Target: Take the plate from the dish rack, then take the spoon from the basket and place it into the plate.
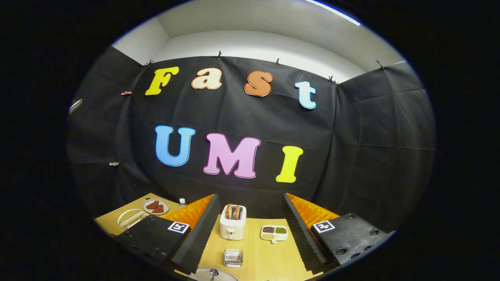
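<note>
While the wooden table (pixel 254 257) runs under everything, much of it is covered by the gripper (pixel 250 230), whose two fingers stand spread wide apart with nothing pinched between them; their lower ends are cut off. Between the fingers, just ahead, a white toaster (pixel 232 227) stands upright with two slices of bread in its slots. To its right, still between the fingers, lies a small divided dish (pixel 274 233) holding brownish, green and pale grains; what they are is too small to tell. Nearer, a little clear glass container (pixel 233 258) sits on the wood, and nearest of all a round lid with a knob (pixel 213 274) is largely cut off. Beyond the left finger, a white wire dish rack (pixel 131 217) is half hidden, and whether it holds a plate cannot be told. Just behind it sits a plate (pixel 155 207) with dark reddish pieces on it, and beside that the top of a small bottle (pixel 182 203) peeps over the finger.
</note>
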`<state>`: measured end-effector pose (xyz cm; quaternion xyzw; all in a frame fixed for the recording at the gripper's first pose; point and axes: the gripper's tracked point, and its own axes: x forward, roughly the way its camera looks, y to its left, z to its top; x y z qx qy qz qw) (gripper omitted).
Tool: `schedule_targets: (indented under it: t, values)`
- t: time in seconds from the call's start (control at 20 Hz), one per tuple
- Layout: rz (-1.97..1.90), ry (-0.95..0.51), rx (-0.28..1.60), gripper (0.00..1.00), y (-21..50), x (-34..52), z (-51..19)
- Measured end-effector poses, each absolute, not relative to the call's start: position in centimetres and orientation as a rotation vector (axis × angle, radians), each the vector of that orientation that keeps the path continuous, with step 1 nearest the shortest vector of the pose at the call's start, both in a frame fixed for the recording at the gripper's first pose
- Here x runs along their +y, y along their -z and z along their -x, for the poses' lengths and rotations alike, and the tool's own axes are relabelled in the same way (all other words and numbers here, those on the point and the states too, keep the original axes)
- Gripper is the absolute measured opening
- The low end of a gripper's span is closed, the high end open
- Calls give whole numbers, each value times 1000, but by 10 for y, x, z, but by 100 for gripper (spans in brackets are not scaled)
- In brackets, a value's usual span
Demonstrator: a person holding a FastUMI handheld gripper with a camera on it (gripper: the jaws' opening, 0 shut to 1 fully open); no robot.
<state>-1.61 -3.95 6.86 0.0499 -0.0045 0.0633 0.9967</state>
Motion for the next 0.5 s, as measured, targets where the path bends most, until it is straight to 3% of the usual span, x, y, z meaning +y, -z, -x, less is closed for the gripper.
schedule_targets:
  t: [0.5]
  values:
    - [-102, -138, 16, 98, -60, -35, 15]
